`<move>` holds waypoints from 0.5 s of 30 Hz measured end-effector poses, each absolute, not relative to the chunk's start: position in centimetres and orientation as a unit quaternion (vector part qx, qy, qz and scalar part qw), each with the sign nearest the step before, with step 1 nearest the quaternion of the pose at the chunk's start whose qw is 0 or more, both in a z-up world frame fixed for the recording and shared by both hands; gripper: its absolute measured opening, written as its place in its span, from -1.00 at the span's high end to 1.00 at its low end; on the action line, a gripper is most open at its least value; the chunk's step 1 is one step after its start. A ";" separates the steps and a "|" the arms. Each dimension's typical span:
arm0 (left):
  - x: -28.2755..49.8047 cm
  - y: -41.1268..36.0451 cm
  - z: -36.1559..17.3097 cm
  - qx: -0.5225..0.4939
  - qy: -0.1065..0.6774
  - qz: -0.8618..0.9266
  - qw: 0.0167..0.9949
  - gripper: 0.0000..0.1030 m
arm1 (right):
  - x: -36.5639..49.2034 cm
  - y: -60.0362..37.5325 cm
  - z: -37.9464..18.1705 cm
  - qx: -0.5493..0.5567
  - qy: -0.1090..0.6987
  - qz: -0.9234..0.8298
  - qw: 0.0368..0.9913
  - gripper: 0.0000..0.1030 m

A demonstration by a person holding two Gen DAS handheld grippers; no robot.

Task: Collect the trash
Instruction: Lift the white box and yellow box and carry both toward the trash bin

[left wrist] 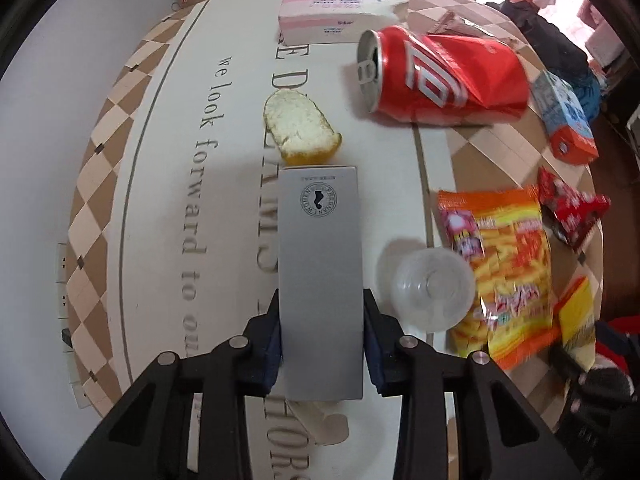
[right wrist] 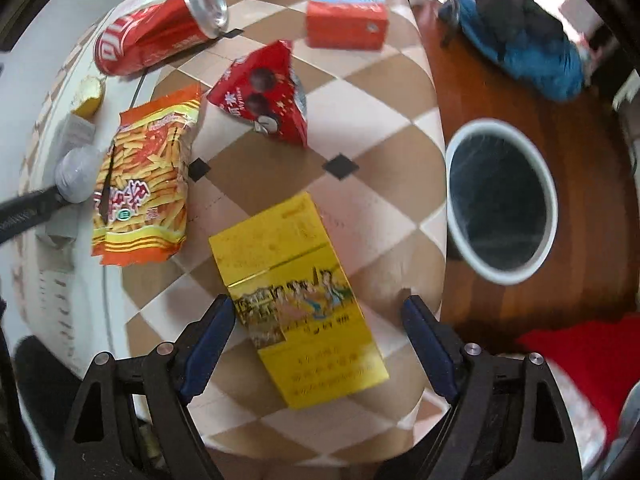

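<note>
While the left claw [left wrist: 322, 344] grips a grey box [left wrist: 320, 280] between its blue pads, one pad pressed to each long side, the box juts straight ahead over the table [left wrist: 160, 168]. Just past the box's far end lies a bread piece [left wrist: 300, 126], close to it but whether touching cannot be told. Further ahead and to the right a red can [left wrist: 444, 80] lies on its side, mouth turned left, with a pink box [left wrist: 340, 18] beyond it. Just right of the claw sits a clear cup [left wrist: 434, 290], overlapping the edge of an orange snack bag [left wrist: 504, 272]. A red wrapper [left wrist: 572, 208] and a blue-and-orange carton [left wrist: 564, 120] lie further right. Under the box, near the claw, a cardboard tube [left wrist: 326, 424] shows.

The right claw [right wrist: 318, 344] is spread wide, holding nothing, its fingers either side of a yellow box [right wrist: 300, 300] lying flat on the table; the left pad sits just beside the box's edge, the right pad well apart from it. Ahead left are the snack bag [right wrist: 144, 184] and the can [right wrist: 160, 30], ahead the red wrapper [right wrist: 264, 96] and the carton [right wrist: 346, 8]. Right of the claw, off the table's edge, a white bin [right wrist: 500, 200] stands open on the floor.
</note>
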State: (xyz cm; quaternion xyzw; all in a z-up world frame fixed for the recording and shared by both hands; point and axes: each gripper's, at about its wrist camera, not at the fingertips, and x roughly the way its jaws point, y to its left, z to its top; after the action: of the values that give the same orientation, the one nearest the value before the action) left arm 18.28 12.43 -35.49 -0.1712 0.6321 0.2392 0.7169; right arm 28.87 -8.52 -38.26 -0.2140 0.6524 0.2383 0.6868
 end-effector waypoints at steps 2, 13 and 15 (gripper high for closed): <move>17.3 11.2 -35.2 -0.169 0.639 0.240 0.711 0.40 | 28.1 -8.6 -38.0 -0.215 0.645 0.233 0.695 -0.41; 12.9 7.2 -35.8 -0.212 0.651 0.226 0.693 0.40 | 23.0 -10.6 -37.6 -0.142 0.700 0.252 0.653 -0.33; 13.1 7.8 -36.3 -0.209 0.649 0.227 0.695 0.39 | 22.6 -10.3 -37.5 -0.148 0.699 0.250 0.653 -0.38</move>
State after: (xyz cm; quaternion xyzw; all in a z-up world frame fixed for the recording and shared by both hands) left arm 13.14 7.76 -36.25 -0.2089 0.6494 0.2267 0.6951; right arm 22.62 -10.27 -37.49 -0.1481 0.6990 0.2504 0.6532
